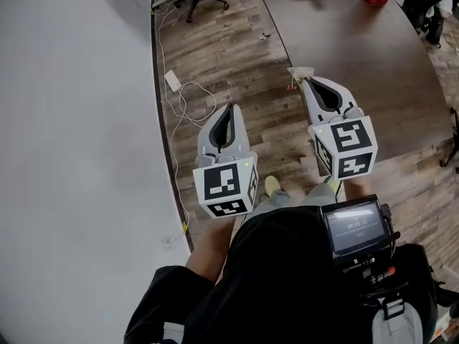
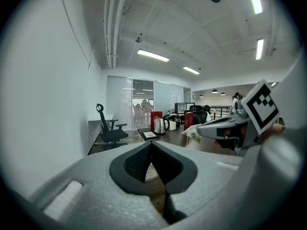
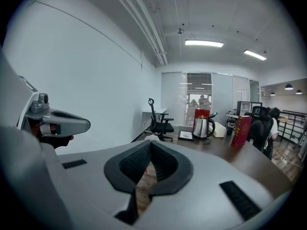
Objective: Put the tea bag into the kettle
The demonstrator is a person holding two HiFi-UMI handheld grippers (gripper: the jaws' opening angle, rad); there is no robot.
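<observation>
- Head view showed a white wall (image 1: 72,120) filling the left side, with a wood-plank floor (image 1: 215,56) running beside it.
- A brown table (image 1: 358,56) lay ahead on the right.
- The left gripper (image 1: 231,107) hung over the floor with its jaws pressed together and nothing between them (the left gripper view agreed).
- The right gripper (image 1: 305,79) hung near the table's left edge, its jaws closed and pinching the tea bag (image 1: 300,71) at their tips.
- The kettle (image 3: 203,127) stood on the table's far end, well apart from both grippers, with a red box (image 3: 241,131) near it.
- A small red tag (image 1: 292,87) hung just below the tea bag.
</observation>
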